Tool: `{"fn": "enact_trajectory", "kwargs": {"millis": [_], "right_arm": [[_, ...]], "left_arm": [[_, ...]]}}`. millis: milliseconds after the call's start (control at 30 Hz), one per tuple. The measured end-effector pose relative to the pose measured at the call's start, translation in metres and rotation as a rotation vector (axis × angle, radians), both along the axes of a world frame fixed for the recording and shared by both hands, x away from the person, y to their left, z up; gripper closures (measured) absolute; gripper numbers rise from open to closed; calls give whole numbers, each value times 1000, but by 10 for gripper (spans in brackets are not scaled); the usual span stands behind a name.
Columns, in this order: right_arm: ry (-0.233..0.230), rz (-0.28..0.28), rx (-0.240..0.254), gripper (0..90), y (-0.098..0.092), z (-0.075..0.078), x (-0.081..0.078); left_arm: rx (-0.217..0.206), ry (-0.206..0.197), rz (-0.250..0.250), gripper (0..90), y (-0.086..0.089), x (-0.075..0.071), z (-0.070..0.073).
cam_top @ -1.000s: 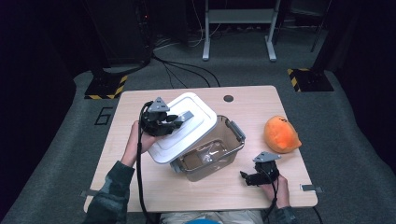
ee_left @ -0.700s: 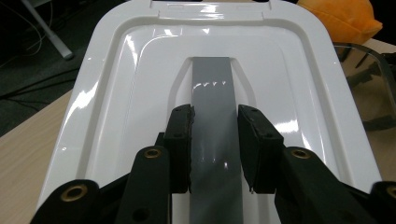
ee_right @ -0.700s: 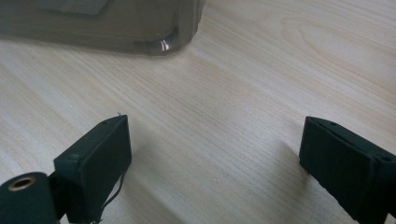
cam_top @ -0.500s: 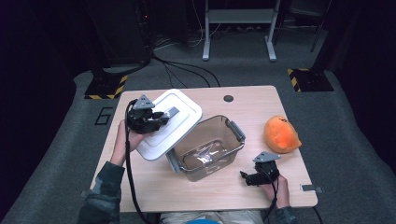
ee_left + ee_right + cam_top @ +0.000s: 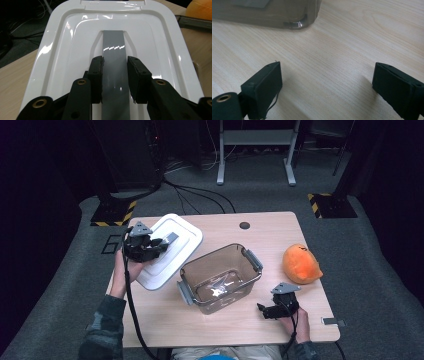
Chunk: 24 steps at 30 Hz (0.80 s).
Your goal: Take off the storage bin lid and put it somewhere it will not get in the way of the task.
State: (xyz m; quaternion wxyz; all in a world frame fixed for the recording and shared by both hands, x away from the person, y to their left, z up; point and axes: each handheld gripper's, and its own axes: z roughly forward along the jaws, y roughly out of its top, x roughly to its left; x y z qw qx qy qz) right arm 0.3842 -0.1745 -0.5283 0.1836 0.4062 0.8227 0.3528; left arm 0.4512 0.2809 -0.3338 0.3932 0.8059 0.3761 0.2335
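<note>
Right gripper (image 5: 266,311): nearest to us, at the near right of the table (image 5: 280,222); we see its jaws standing wide apart in the right gripper view, with bare wood between them and nothing held. Its fingertips (image 5: 263,83) sit low over the tabletop.

Right hand (image 5: 295,325): we see it behind the gripper at the table's near edge, cable trailing off toward us.

Box (image 5: 220,277): a clear brownish plastic container, open at the top, sits in the middle of the table, just beyond and left of the right gripper. It has grey clasps at two ends. In the right gripper view we see its lower corner (image 5: 297,23) a little ahead of the jaws, not touching them.

Left gripper (image 5: 162,242): on the left side, we see it clamped on the grey handle strip (image 5: 113,70) that runs down the middle of the white lid (image 5: 172,252); the pads (image 5: 96,75) press the strip from both sides.

Lid position: we see it off the box, to the box's left over the table's left part, and tilted; whether its near edge rests on the wood we cannot tell.

Left hand (image 5: 122,267): under the gripper, forearm in a dark patterned sleeve.

Orange soft toy (image 5: 300,265): lies at the right side of the table, beyond the right gripper and apart from the box.

Far edge: a round dark hole (image 5: 244,225) in the tabletop.
</note>
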Motion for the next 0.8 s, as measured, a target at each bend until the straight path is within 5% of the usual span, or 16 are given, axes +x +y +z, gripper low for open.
{"fn": "enact_trajectory", "kwargs": {"millis": [400, 800], "right_arm": [[-1, -2, -1, 83, 0, 0, 0], [0, -3, 0, 83, 0, 0, 0]], "left_arm": [[-8, -12, 98, 662, 18, 5, -7], [-24, 17, 200, 662, 34, 15, -16]]}}
